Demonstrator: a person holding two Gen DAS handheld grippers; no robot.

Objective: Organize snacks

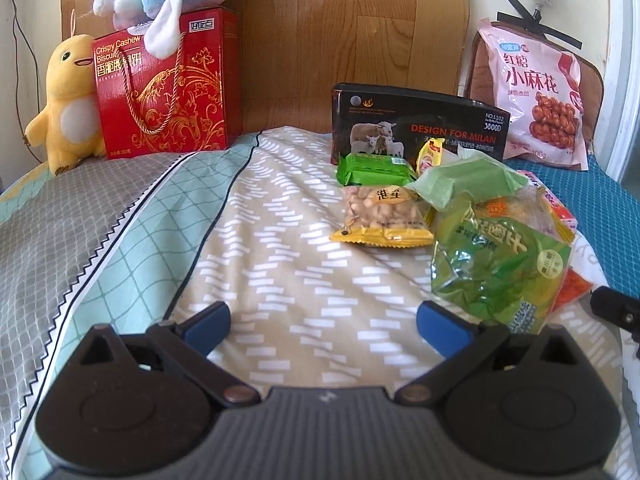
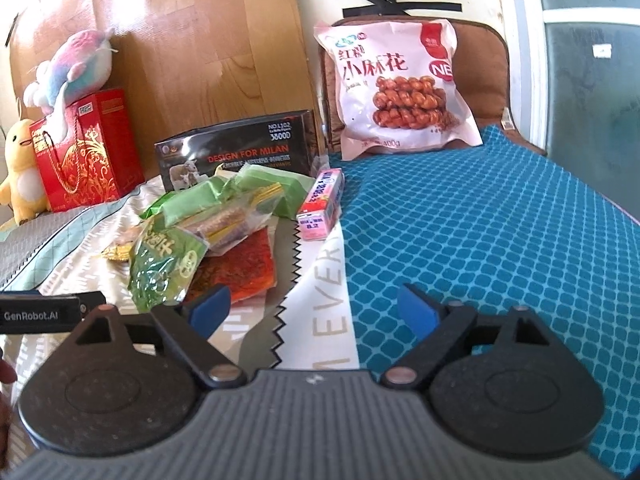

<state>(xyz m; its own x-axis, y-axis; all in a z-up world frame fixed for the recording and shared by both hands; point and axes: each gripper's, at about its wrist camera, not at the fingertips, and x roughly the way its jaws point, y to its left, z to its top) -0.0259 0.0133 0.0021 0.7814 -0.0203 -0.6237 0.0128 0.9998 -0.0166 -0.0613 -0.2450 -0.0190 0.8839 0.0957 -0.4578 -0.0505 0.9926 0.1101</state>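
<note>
The snack pile (image 2: pixel 208 236) lies on the bed (image 1: pixel 280 248) in front of a black box (image 1: pixel 420 124); a green packet (image 1: pixel 500 264) tops it, a peanut packet (image 1: pixel 384 216) sits at its left edge, a pink candy box (image 2: pixel 322 204) just to its right; a large pink bag (image 2: pixel 400 84) leans upright against a brown cushion (image 2: pixel 488 76) behind; left tongs (image 1: pixel 322 322) released, holding nothing, above bare bedding; right tongs (image 2: pixel 314 308) likewise spread, near the pile.

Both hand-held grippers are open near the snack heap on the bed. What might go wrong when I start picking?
1. The crinkly green snack bag overlaps the flat red-orange packet; pulling one may drag the other.
2. The pink rectangular candy box lies at the heap's edge, so a nudge could knock it aside.
3. The soft quilt may bunch under the fingers.
</note>
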